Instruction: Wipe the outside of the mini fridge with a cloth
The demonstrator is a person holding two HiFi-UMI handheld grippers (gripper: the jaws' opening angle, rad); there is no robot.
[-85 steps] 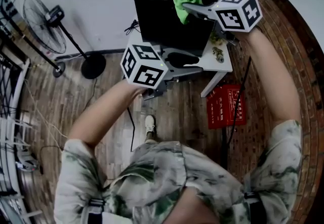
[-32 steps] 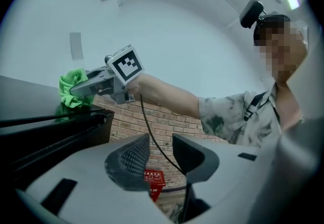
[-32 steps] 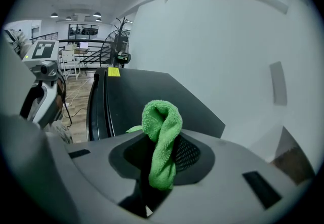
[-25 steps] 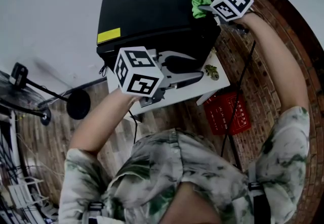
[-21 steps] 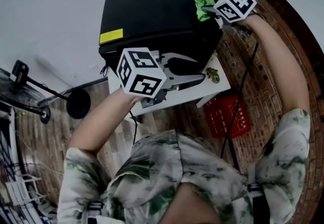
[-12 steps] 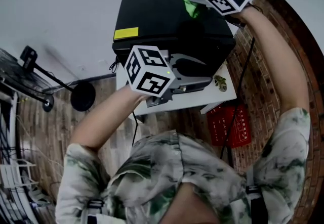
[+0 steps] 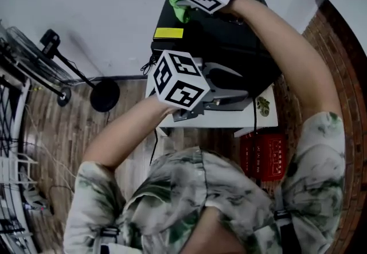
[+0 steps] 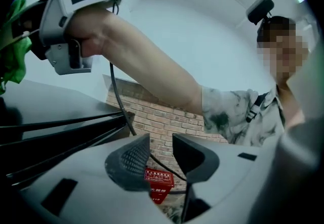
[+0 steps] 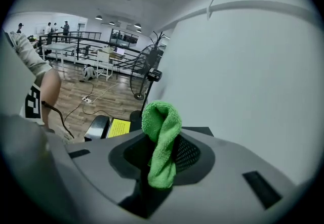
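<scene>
The right tongs [image 9: 162,153] are clamped on a green cloth [image 9: 161,137], a fold of it standing up out of the jaws and a tail hanging below. A second ago that cloth sat at the right rear corner of the mini fridge [image 7: 229,35]. Now it is at the left rear corner, just behind the yellow sticker [image 7: 168,33] and close against the white wall [image 7: 86,6]. The cloth has travelled the length of the back edge, so the top looks largely covered in this pass. The front and sides, by my reckoning, are yet to be wiped.

The left tongs [image 8: 161,154] stand at a narrow gap with nothing in them; only brick wall and a red sign [image 8: 158,183] show between the jaws. They hover low at the fridge's front edge, above the white desk [image 7: 229,118] that carries it.

The right arm [image 7: 287,58] is stretched nearly straight, reaching forward across the whole black top, with the wrist turned in toward the wall. The left forearm [image 7: 120,138] is bent and held close to the body.
</scene>
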